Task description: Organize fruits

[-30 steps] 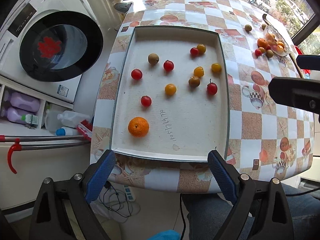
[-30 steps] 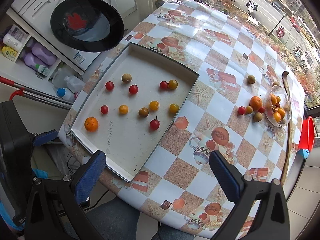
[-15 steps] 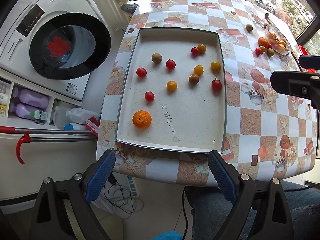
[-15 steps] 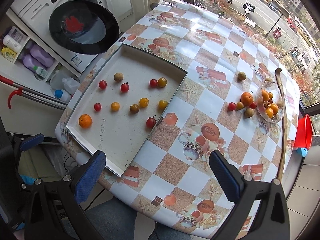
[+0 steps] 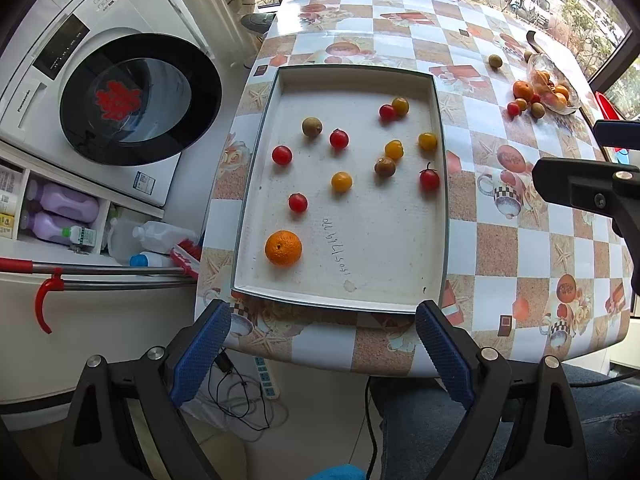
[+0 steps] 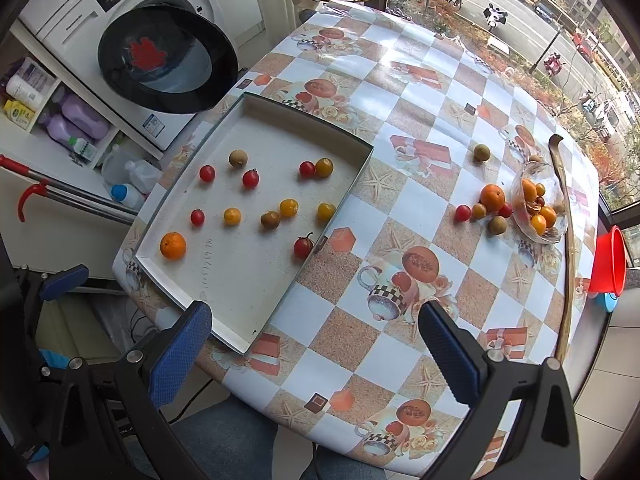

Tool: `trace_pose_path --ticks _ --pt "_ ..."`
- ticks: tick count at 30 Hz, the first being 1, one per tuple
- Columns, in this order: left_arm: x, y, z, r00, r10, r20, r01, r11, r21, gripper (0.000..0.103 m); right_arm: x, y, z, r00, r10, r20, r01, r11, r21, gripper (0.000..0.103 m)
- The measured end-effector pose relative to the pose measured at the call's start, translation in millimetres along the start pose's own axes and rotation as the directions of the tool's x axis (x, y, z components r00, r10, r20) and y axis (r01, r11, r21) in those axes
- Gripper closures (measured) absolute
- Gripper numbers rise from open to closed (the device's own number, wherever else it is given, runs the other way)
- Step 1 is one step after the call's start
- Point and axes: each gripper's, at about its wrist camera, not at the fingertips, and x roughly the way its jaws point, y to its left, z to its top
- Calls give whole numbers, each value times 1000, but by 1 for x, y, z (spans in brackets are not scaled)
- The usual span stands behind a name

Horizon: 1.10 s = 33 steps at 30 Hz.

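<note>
A white tray (image 5: pixel 384 272) (image 6: pixel 248 292) lies on the checkered table and holds a mandarin (image 5: pixel 283 247) (image 6: pixel 173 245) plus several red, yellow and brown small fruits. A glass bowl (image 6: pixel 538 204) (image 5: pixel 554 82) with orange fruits stands at the far right. Loose beside it lie another mandarin (image 6: pixel 492 197), a red tomato (image 6: pixel 463 213) and brown fruits. My left gripper (image 5: pixel 322 346) hangs open below the tray's near edge, holding nothing. My right gripper (image 6: pixel 316 346) is open over the table's near side, empty.
A washing machine (image 5: pixel 100 92) (image 6: pixel 160 52) with a dark round door stands left of the table. Bottles (image 5: pixel 66 210) sit on a shelf under it. A red cup (image 6: pixel 608 260) and a long wooden stick (image 6: pixel 568 248) lie at the table's right edge. A person's jeans-clad legs (image 5: pixel 500 432) are below.
Both grippers have pulled back and up from the table, so the tray and fruits look smaller and farther. No fruit has moved. Both stay open.
</note>
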Motion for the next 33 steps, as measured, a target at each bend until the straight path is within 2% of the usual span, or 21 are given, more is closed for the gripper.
trace_pose_path --ticks 33 --pt "-4 -4 -1 1000 11 10 -11 1000 10 9 -3 4 -5 1000 1 -2 -1 1000 -20 0"
